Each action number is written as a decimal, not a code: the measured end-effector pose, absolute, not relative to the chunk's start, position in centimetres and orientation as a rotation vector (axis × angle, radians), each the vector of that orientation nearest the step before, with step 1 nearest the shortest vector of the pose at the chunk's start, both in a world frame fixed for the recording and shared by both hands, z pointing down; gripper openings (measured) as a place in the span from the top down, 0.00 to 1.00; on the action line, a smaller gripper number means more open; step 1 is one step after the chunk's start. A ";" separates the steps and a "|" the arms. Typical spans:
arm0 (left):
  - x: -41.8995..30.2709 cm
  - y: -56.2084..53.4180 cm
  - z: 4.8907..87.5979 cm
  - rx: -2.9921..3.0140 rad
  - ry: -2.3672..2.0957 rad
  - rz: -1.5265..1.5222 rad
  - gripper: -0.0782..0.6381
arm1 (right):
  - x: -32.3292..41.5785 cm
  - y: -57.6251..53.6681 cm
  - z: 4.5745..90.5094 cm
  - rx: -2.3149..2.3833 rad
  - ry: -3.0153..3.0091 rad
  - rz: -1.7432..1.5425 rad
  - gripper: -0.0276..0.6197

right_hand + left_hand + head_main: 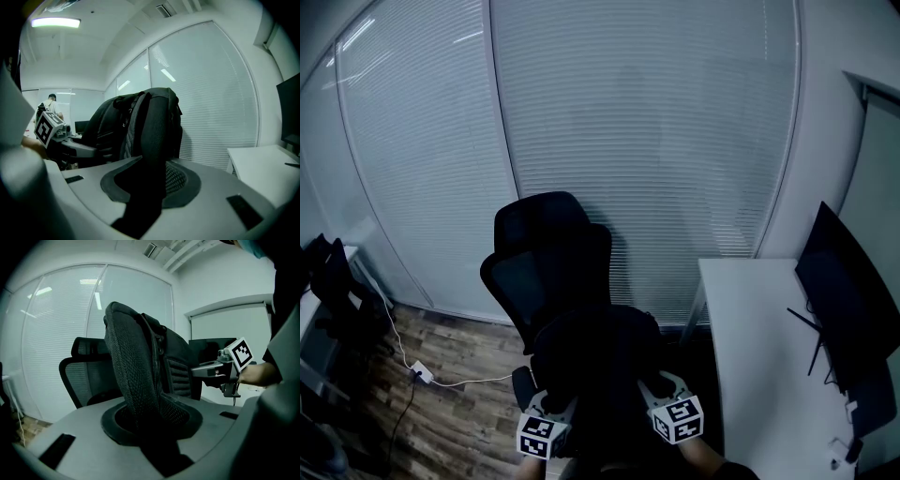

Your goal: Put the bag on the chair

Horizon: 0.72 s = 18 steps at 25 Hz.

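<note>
A black backpack (595,361) hangs between my two grippers, just in front of the black mesh office chair (548,253). My left gripper (551,405) is shut on one padded shoulder strap (133,366), which rises out of its jaws. My right gripper (661,386) is shut on the other strap (150,122). In the left gripper view the chair (86,371) stands behind the bag, and the right gripper (220,369) shows beyond it. The right gripper view has the left gripper (51,131) past the bag. From the head view the seat is hidden behind the bag.
A white desk (759,375) with a dark monitor (844,291) stands at the right. Blinds cover the glass wall behind the chair. A white cable and adapter (420,372) lie on the wooden floor at the left, near dark furniture (333,291). A person (50,105) stands far off.
</note>
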State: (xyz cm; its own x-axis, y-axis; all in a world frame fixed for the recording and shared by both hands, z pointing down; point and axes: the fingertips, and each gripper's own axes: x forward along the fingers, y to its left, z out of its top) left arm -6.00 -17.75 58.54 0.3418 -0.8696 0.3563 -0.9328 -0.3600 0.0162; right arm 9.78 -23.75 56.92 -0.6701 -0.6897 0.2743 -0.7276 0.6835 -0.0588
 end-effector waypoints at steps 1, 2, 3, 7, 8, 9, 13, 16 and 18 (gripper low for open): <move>-6.4 -18.4 58.9 2.384 -1.626 0.428 0.71 | 9.4 -24.4 57.3 1.140 -2.661 0.247 0.77; -6.8 -19.1 59.3 2.380 -1.618 0.430 0.71 | 9.0 -25.0 57.7 1.140 -2.653 0.256 0.77; -7.1 -19.7 59.8 2.376 -1.608 0.433 0.71 | 8.7 -25.6 58.1 1.143 -2.644 0.267 0.77; -8.8 -23.0 61.4 2.374 -1.560 0.450 0.71 | 7.1 -28.3 59.7 1.178 -2.596 0.315 0.77; -9.5 -23.8 61.8 2.376 -1.547 0.452 0.71 | 6.5 -29.0 60.1 1.186 -2.584 0.327 0.77; -10.2 -24.7 62.2 2.376 -1.534 0.453 0.71 | 5.9 -29.7 60.5 1.194 -2.570 0.339 0.77; -12.7 -28.1 63.6 2.378 -1.480 0.460 0.71 | 3.4 -32.7 61.8 1.231 -2.520 0.380 0.77; -14.4 -31.0 64.6 2.381 -1.446 0.474 0.71 | 1.9 -35.1 62.8 1.263 -2.487 0.406 0.77; -15.4 -32.8 65.4 2.385 -1.420 0.488 0.71 | 1.0 -36.6 63.6 1.284 -2.465 0.428 0.77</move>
